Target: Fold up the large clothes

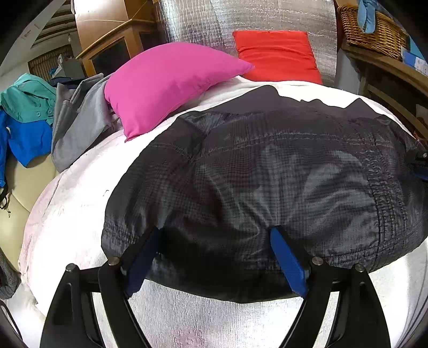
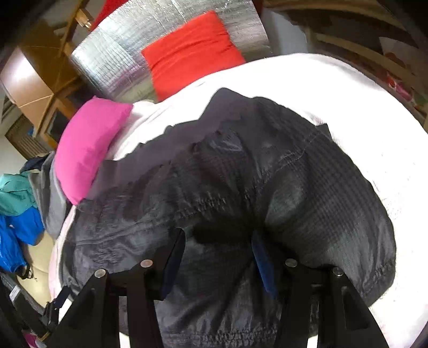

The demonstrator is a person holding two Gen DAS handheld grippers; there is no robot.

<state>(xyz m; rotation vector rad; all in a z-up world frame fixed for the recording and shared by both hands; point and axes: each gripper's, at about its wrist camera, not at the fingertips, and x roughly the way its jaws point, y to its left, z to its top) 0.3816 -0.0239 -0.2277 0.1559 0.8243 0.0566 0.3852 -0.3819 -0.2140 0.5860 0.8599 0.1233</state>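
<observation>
A dark jacket point(image 1: 267, 182) lay spread over the white blanket point(image 1: 67, 214) on the bed, its elastic hem toward the near edge. The left gripper point(image 1: 216, 257) stood with its blue fingers point(image 1: 287, 265) wide apart over the hem, pinching nothing. The right gripper point(image 2: 218, 262) hung likewise spread above the rumpled cloth. A pink cushion point(image 1: 165, 85) rested at the far left corner, a red cushion point(image 1: 278, 53) behind it against the silver foil.

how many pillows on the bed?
2. The pink pillow lies at the bed's far left, beside the gray garment. The red pillow leans on the silver foil panel behind. Others may be hidden.
</observation>
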